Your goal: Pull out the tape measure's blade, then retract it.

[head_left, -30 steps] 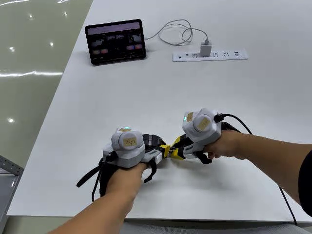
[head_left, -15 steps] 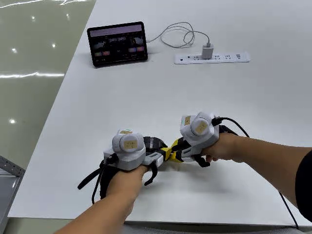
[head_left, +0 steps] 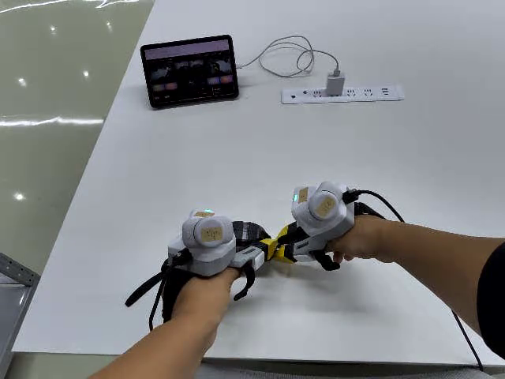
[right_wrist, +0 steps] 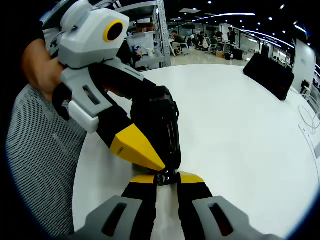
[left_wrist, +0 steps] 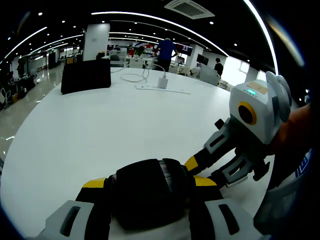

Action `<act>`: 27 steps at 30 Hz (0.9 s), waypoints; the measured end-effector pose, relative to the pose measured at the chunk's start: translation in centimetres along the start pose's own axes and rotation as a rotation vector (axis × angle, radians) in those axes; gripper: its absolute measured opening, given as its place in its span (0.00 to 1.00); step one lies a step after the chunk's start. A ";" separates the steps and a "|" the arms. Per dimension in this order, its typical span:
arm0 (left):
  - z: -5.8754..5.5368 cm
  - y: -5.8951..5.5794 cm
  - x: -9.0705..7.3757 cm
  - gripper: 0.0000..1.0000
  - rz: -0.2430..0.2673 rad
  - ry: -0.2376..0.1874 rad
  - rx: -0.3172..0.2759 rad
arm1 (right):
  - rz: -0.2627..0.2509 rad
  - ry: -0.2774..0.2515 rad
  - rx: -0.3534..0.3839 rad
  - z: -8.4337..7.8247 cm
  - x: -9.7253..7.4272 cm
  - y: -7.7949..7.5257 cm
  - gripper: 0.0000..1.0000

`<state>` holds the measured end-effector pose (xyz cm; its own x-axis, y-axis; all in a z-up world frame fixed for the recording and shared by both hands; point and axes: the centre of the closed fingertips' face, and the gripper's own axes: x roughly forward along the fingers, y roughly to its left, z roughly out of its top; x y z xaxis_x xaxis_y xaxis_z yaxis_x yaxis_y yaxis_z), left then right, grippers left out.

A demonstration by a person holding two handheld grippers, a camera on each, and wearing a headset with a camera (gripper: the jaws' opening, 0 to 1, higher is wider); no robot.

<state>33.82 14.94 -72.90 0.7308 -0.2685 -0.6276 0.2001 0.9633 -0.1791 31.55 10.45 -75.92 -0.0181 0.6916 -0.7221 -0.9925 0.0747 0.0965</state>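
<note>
Left gripper view: left gripper (left_wrist: 150, 184) clamps the black rounded tape measure case (left_wrist: 150, 200); right gripper (right_wrist: 167, 179) pinches its metal blade hook (right_wrist: 162, 176). Pull straight away, steadily.

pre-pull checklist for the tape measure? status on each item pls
1. Case held: ok. The left gripper has a jaw on each side of the black tape measure.
2. Tip held: ok, as far as it shows. The right gripper is closed on the small metal blade tip at the case's mouth.
3. Blade in: ok. No length of blade shows between the grippers.
4. Pull path: ok. The table is bare beside the right gripper; the tablet and power strip sit far off.
5. Blade lock off: cannot tell.
6. Cable: ok, it trails behind the right gripper, off the pull line.
</note>
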 end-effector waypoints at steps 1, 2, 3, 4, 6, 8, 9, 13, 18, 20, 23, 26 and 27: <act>0.0 0.0 0.0 0.59 0.000 0.000 0.000 | 0.000 0.001 -0.001 0.0 0.0 0.0 0.11; 0.0 0.0 0.0 0.59 0.000 0.000 0.000 | 0.000 0.002 -0.002 0.0 0.0 0.0 0.11; 0.0 0.0 0.0 0.59 0.000 0.001 0.000 | 0.000 0.002 -0.002 0.0 0.0 0.0 0.11; 0.0 0.0 0.0 0.59 0.000 0.000 0.000 | -0.001 0.002 -0.002 0.0 0.0 0.0 0.11; 0.0 0.0 0.0 0.60 0.000 -0.001 0.000 | -0.001 0.001 -0.003 0.0 0.0 0.0 0.11; 0.0 0.0 0.0 0.60 0.001 0.003 -0.004 | -0.001 0.003 -0.005 0.0 0.0 0.0 0.11; 0.0 0.0 0.0 0.60 0.001 0.005 -0.005 | 0.000 0.004 -0.008 0.0 0.0 0.0 0.11; 0.0 0.0 -0.1 0.61 0.003 0.004 -0.005 | 0.001 0.006 -0.003 0.1 0.0 0.0 0.12; 0.0 -0.1 -0.1 0.62 0.000 0.004 -0.008 | 0.000 0.008 -0.007 0.1 0.0 0.0 0.12; 0.0 -0.1 -0.1 0.62 -0.002 0.006 -0.007 | -0.001 0.008 -0.020 0.1 0.1 0.0 0.12; -0.1 -0.1 -0.2 0.62 -0.005 0.013 -0.006 | 0.000 0.012 -0.034 0.1 0.1 0.0 0.12; 0.0 -0.1 -0.2 0.62 -0.004 0.017 -0.009 | 0.001 0.013 -0.042 0.1 0.1 0.1 0.12; 0.0 -0.1 -0.3 0.62 -0.008 0.018 -0.006 | 0.000 0.013 -0.047 0.1 0.1 0.1 0.12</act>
<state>33.60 14.94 -72.76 0.7175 -0.2759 -0.6395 0.2014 0.9612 -0.1887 31.51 10.63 -75.89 -0.0198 0.6821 -0.7310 -0.9971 0.0402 0.0646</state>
